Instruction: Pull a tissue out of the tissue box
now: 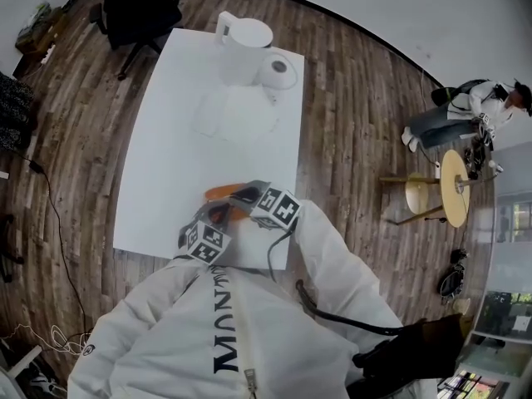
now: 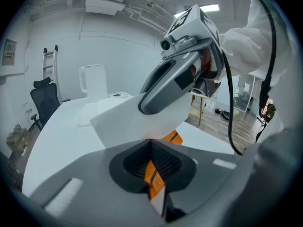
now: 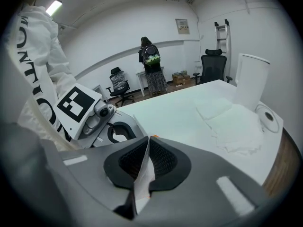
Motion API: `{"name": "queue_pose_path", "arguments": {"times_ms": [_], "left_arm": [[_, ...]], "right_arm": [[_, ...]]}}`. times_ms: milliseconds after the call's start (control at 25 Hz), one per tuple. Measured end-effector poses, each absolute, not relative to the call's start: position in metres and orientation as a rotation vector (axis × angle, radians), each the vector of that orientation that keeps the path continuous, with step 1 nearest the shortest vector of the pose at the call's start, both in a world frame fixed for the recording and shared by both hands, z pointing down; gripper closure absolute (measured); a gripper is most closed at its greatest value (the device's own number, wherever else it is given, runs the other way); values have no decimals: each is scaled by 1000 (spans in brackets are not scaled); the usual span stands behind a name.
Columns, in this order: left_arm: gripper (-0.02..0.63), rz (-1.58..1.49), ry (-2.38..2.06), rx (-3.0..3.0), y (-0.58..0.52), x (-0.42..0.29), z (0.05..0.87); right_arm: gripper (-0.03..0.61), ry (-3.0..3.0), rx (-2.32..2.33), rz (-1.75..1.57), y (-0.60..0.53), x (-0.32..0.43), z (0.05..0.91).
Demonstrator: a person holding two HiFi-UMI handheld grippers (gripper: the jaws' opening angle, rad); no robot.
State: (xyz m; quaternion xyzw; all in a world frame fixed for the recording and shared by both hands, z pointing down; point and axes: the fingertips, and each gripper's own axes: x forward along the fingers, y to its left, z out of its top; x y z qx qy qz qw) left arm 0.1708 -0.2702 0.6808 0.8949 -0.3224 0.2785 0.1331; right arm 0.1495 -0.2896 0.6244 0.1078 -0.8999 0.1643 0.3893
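Observation:
An orange tissue pack [image 1: 224, 192] is held over the near edge of the white table [image 1: 166, 140], between my two grippers. My left gripper [image 2: 152, 167] is shut on the pack's orange wrapper [image 2: 154, 179]. My right gripper [image 3: 146, 167] is shut on a white tissue [image 3: 142, 178] with an orange sliver at its top edge. In the left gripper view the tissue [image 2: 128, 122] spreads as a broad white sheet below the right gripper [image 2: 180, 74]. In the head view the left gripper [image 1: 226, 216] and right gripper [image 1: 249, 196] are close together.
A pile of loose white tissues [image 1: 237, 115] lies mid-table, with a white jug [image 1: 243, 46] and a paper roll [image 1: 278, 69] at the far end. A black office chair [image 1: 137, 7] stands beyond. A seated person [image 1: 474, 110] and a round side table [image 1: 455, 188] are at the right.

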Motion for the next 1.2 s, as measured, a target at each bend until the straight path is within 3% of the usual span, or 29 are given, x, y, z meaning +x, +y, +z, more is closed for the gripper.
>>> {"name": "queue_pose_path", "arguments": {"times_ms": [1200], "left_arm": [[614,837,-1016,2553,-282,162,685]], "right_arm": [[574,-2494,630,338,-307,181,536]]}}
